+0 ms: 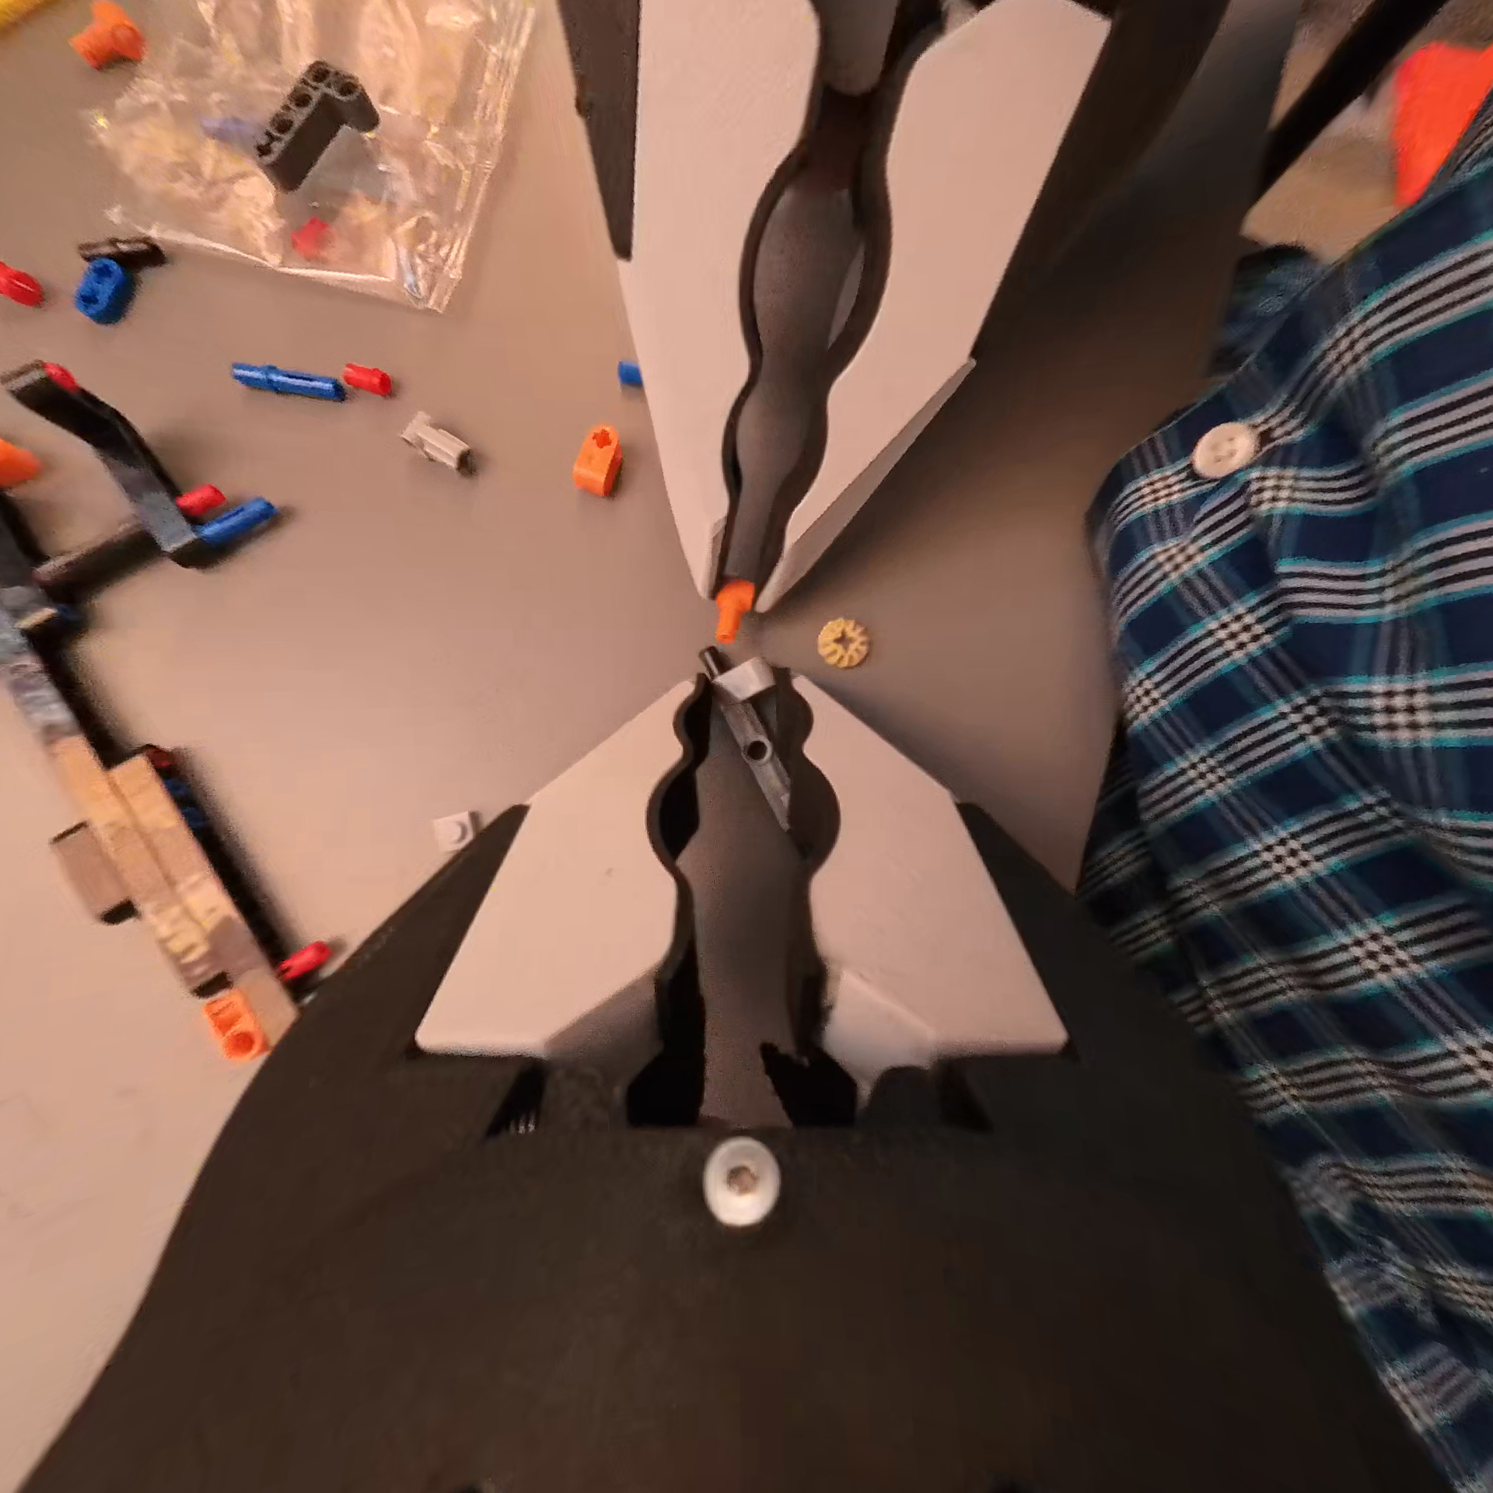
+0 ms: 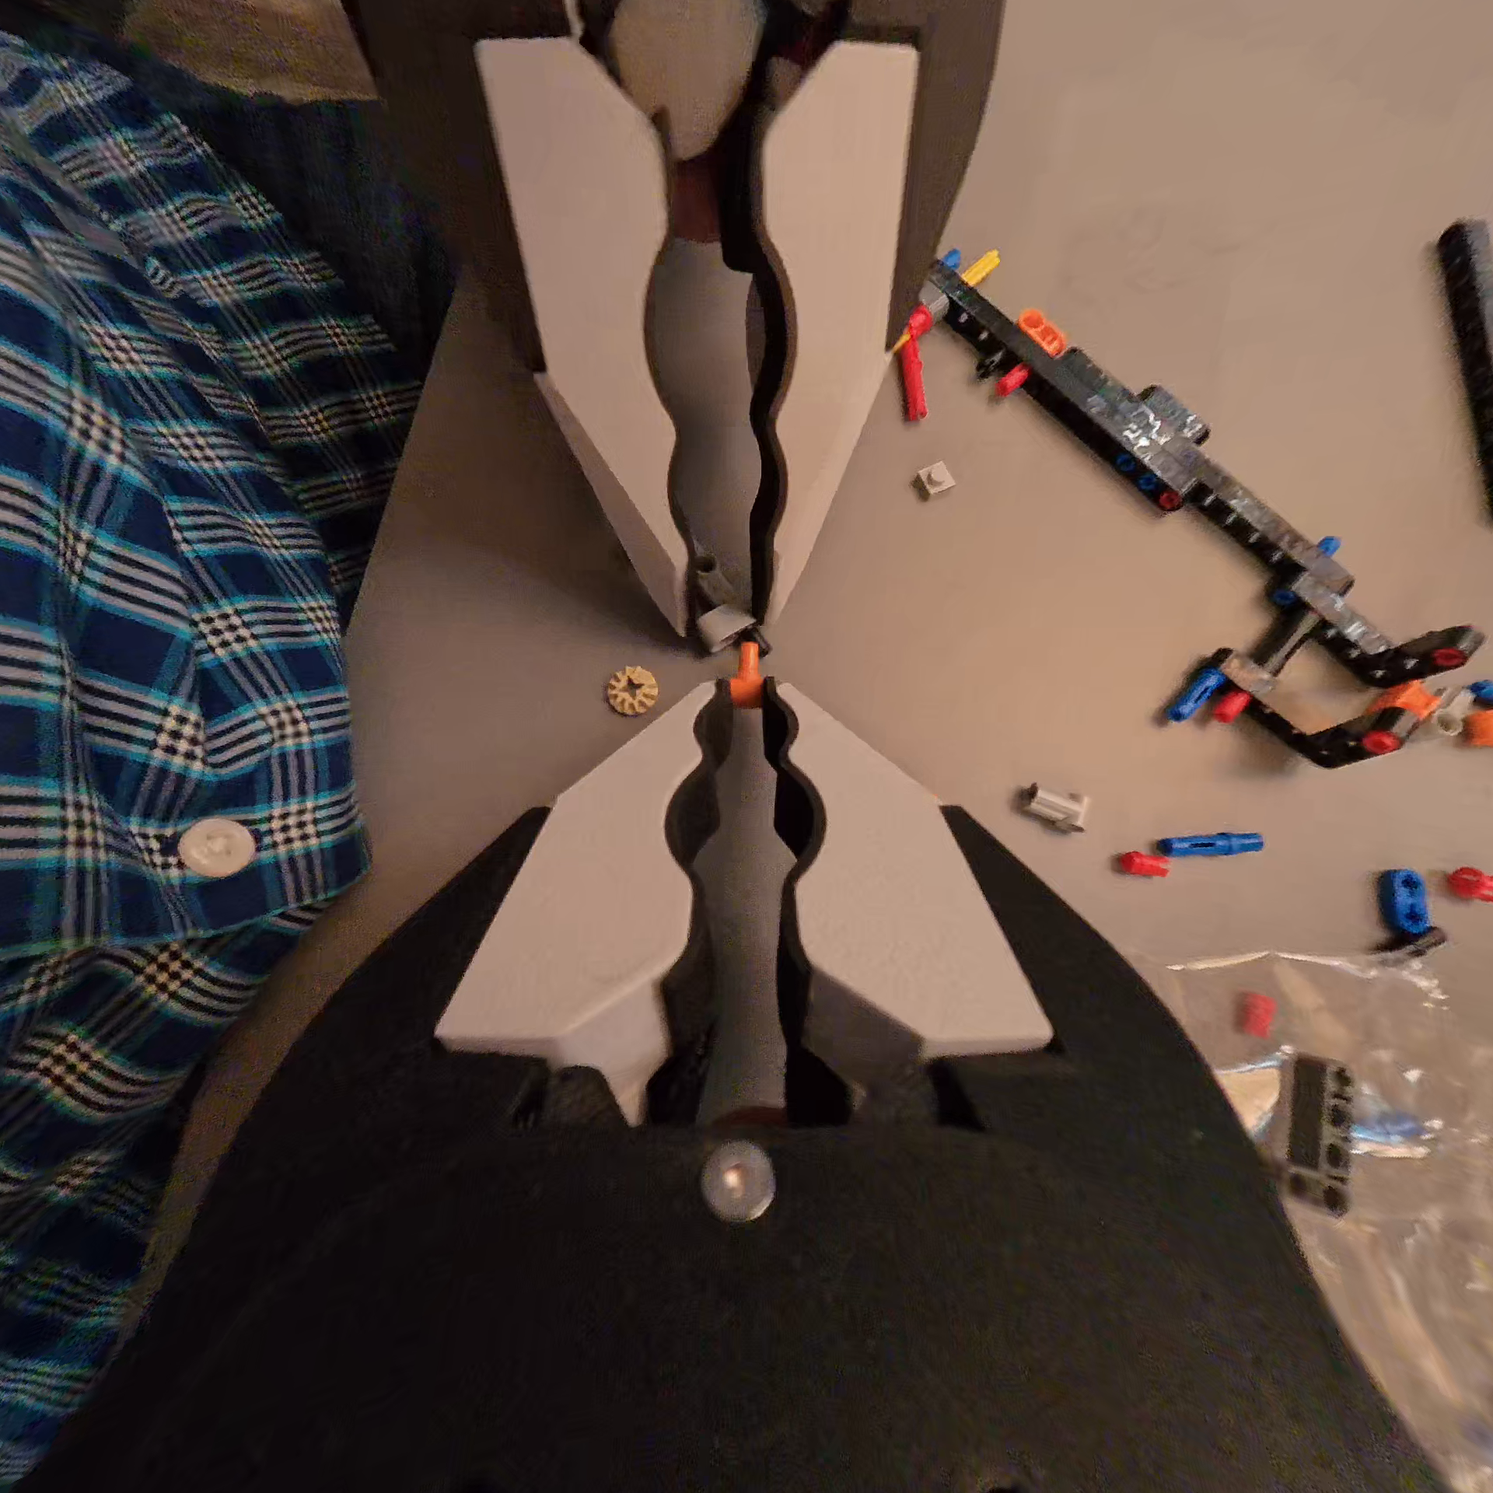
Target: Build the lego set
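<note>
My left gripper (image 1: 743, 687) is shut on a small grey connector (image 1: 747, 683) with a black pin tip sticking out. My right gripper (image 2: 747, 693) is shut on a small orange pin (image 2: 747, 675). The two grippers face each other tip to tip above the grey table. The orange pin (image 1: 731, 614) points at the grey connector (image 2: 721, 626), with a small gap between them in the left wrist view. The right gripper (image 1: 739, 594) comes in from the top of the left wrist view, and the left gripper (image 2: 727, 626) from the top of the right wrist view.
A tan gear (image 1: 844, 644) lies on the table beside the tips. A long black partly built assembly (image 2: 1212, 485) lies to one side among loose blue, red, orange and grey pieces. A clear plastic bag (image 1: 323, 161) holds a black beam. A person's plaid shirt (image 1: 1293, 727) is close. The grippers are tip to tip, or close to it.
</note>
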The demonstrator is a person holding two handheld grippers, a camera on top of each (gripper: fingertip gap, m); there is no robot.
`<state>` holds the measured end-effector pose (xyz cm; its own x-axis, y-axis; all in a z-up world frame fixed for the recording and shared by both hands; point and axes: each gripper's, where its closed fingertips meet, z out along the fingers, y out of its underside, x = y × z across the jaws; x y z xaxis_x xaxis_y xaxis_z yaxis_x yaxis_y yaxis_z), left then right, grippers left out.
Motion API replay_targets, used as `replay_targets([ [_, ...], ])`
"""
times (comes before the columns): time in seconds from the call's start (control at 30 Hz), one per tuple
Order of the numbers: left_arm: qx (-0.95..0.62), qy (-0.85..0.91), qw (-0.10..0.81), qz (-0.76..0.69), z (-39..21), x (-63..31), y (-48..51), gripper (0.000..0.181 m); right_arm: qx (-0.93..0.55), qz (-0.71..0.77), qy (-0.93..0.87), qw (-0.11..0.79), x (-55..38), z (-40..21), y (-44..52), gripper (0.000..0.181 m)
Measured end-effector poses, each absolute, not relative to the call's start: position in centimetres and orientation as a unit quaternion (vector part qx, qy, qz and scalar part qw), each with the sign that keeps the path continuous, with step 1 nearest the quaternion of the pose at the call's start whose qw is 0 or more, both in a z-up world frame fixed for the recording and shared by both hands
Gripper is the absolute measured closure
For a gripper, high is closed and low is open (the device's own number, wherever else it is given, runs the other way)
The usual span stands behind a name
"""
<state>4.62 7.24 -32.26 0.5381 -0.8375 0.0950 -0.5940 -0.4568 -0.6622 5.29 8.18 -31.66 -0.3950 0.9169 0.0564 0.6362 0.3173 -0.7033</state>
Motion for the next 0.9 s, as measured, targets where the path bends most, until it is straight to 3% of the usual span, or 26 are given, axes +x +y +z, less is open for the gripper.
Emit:
replay_targets([
  [0.27,-0.823,0.39,0.243,-0.333,-31.5,5.0,7.3,0.167,-0.431,0.258,-0.821,0.272,5.4,-31.3,8.5,0.176],
  [0.47,-0.821,0.444,0.263,-0.246,-32.3,4.8,7.8,0.162,-0.433,0.252,-0.824,0.263,5.8,-32.3,8.5,0.176],
  [0.57,-0.826,0.462,0.286,-0.151,-32.2,3.8,8.4,0.14,-0.44,0.26,-0.817,0.269,5.8,-31.9,8.7,0.176],
  [0.77,-0.811,0.472,0.345,-0.006,-31.1,4.0,7.8,0.154,-0.446,0.262,-0.811,0.274,6.3,-32.2,8.9,0.176],
  [0.9,-0.821,0.463,0.334,0.03,-32.2,4.5,7.5,0.165,-0.444,0.268,-0.808,0.28,6.2,-32.1,8.9,0.177],
])
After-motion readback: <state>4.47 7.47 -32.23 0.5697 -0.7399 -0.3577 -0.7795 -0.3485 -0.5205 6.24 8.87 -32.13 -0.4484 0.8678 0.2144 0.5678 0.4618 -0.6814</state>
